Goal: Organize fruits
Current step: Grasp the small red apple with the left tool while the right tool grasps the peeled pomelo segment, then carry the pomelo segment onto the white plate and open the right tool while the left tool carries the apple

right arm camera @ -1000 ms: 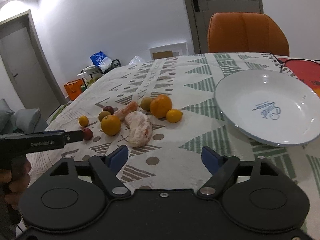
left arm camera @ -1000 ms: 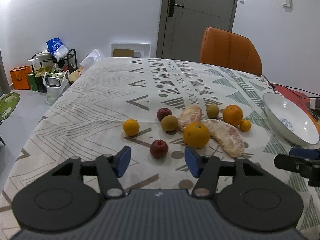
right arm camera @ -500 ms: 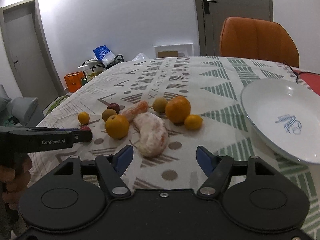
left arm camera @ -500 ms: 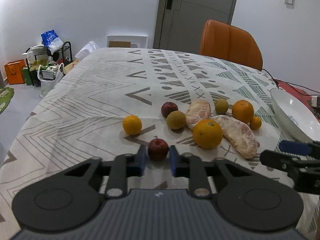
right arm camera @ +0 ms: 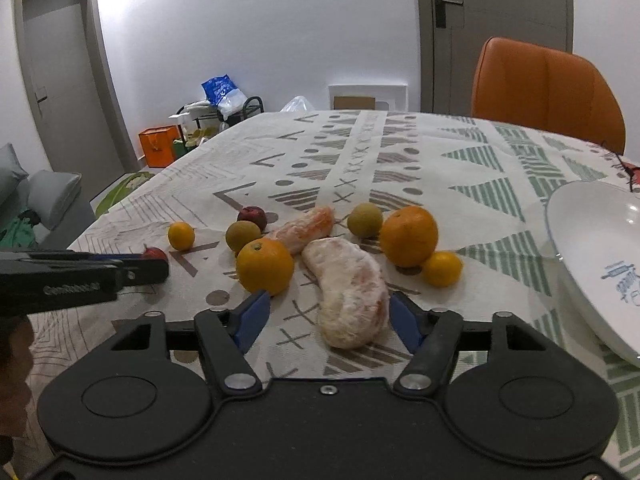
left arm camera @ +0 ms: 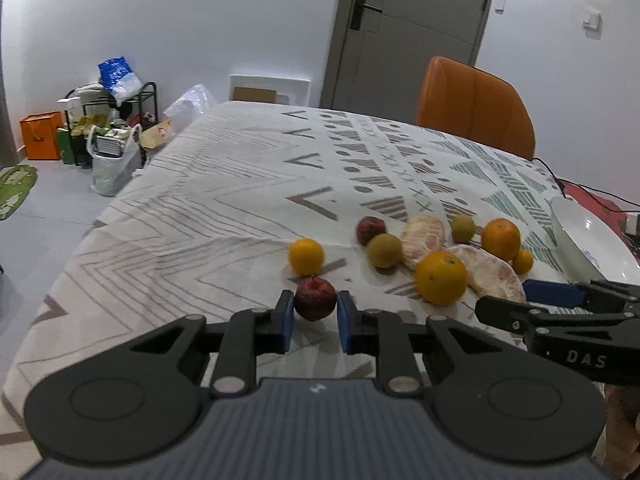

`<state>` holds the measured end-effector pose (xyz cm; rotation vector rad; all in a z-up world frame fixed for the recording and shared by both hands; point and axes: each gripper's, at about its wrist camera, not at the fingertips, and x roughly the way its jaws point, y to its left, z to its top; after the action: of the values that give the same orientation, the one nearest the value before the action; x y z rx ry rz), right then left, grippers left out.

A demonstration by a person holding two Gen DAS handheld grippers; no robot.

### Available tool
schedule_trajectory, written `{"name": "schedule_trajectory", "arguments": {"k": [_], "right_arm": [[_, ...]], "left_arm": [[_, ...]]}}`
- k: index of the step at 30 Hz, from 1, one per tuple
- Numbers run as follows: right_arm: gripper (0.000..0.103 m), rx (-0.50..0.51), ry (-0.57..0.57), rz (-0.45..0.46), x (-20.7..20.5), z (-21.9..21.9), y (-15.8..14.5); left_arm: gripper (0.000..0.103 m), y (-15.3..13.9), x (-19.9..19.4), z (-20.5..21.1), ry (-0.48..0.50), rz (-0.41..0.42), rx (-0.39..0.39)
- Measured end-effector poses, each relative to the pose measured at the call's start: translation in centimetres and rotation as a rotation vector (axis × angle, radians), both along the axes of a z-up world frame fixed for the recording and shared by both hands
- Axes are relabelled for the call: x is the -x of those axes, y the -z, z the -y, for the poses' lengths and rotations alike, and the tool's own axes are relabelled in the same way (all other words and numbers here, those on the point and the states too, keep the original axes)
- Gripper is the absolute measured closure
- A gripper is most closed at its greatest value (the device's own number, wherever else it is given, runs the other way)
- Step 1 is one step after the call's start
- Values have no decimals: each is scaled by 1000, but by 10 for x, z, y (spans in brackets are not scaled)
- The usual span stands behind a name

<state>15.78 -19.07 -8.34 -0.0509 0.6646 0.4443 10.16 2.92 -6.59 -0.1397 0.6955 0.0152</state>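
On the patterned tablecloth (left arm camera: 224, 216) lie several fruits. My left gripper (left arm camera: 315, 305) is shut on a dark red apple (left arm camera: 315, 298), which still rests on the cloth. A small orange (left arm camera: 306, 256), a second red apple (left arm camera: 371, 230) and a large orange (left arm camera: 440, 278) sit just beyond. My right gripper (right arm camera: 330, 316) straddles the near end of a peeled pomelo segment (right arm camera: 348, 288). Its jaws are closing, and the blue pads stand off the segment. A white plate (right arm camera: 592, 260) lies at the right.
An orange chair (left arm camera: 474, 106) stands at the table's far side. A second pomelo piece (right arm camera: 306, 230), two greenish fruits, a big orange (right arm camera: 409, 236) and a small one (right arm camera: 442, 268) crowd the middle. The table edge drops at the left to floor clutter (left arm camera: 100, 136).
My left gripper closed from wide open onto the red apple. My right gripper moved left and forward until the pomelo segment lay between its jaws, which have narrowed.
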Motion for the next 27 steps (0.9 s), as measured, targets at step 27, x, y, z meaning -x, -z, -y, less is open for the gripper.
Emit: {"name": "schedule_trajectory", "arguments": {"k": [27], "right_arm": [[66, -56, 0, 46, 3, 42, -5]], "left_arm": [[82, -39, 30, 10, -80, 95, -38]]}}
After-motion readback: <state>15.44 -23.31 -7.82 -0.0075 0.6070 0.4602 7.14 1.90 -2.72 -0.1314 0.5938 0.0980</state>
